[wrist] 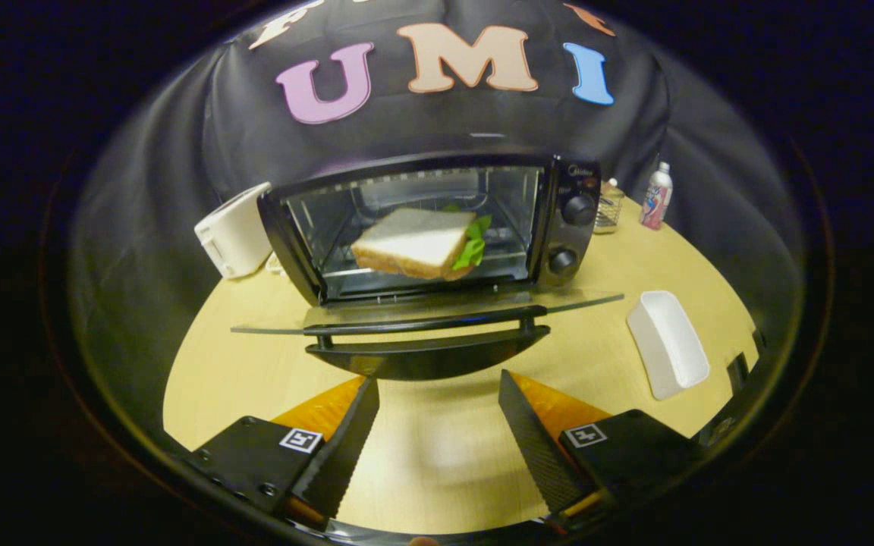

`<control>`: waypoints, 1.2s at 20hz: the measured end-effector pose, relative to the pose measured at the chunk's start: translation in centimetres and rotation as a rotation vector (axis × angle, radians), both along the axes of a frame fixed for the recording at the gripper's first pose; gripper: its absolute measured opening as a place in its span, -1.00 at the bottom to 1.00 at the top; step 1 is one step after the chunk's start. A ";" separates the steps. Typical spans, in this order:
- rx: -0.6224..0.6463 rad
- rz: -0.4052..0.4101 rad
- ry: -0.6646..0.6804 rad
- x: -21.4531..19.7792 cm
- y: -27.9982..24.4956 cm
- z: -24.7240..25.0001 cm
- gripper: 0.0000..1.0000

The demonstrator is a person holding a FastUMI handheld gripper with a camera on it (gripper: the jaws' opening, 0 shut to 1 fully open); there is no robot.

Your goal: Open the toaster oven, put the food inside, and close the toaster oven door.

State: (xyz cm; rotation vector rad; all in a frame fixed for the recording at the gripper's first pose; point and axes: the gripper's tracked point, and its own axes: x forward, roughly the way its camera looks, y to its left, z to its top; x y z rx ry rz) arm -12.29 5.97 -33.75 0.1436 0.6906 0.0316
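A single white-bread sandwich with green lettuce is sitting on the rack inside the black toaster oven, straight ahead of and well beyond the tongs. The oven's glass door is hanging fully open, lying flat toward the tongs, its one black bar handle running crosswise just ahead of the fingertips. The tongs are standing apart and holding nothing, the handle lying across the gap in front of them; closing the door looks to be the remaining step. Two black knobs are showing on the oven's right panel. Around it on the pale wooden table are resting one white toaster, one white oblong dish, one wire basket and one bottle.
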 end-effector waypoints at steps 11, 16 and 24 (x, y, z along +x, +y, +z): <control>0.022 -0.013 -0.073 5.1 0.7 2.7 0.99; 0.042 -0.022 -0.118 7.9 0.9 4.3 0.99; 0.066 -0.033 -0.155 11.9 0.8 5.6 0.99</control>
